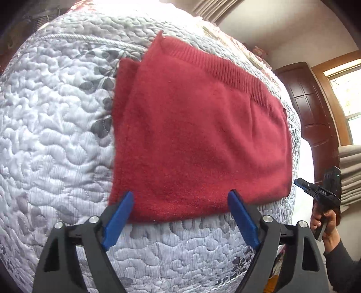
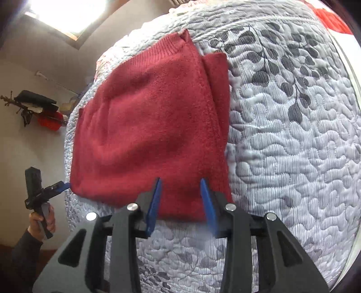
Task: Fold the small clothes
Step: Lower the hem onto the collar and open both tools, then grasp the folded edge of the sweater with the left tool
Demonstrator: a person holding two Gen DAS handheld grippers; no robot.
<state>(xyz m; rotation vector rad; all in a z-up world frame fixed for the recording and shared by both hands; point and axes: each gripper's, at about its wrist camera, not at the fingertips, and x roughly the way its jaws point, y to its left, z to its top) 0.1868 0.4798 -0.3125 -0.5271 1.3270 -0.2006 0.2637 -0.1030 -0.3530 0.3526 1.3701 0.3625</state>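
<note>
A folded red knit sweater lies flat on the grey quilted bed cover, its ribbed hem along the far edge. My left gripper is open wide. Its blue fingers straddle the sweater's near edge and nothing is pinched between them. In the right wrist view the sweater fills the centre. My right gripper is open with a narrower gap, its tips over the near edge of the cloth. Each view shows the other gripper off to the side: the right gripper and the left gripper.
The bed cover stretches bare beside the sweater. A dark wooden door and a window stand past the bed's edge. A wall rack with dark and red items hangs to one side. Something red lies at the far corner.
</note>
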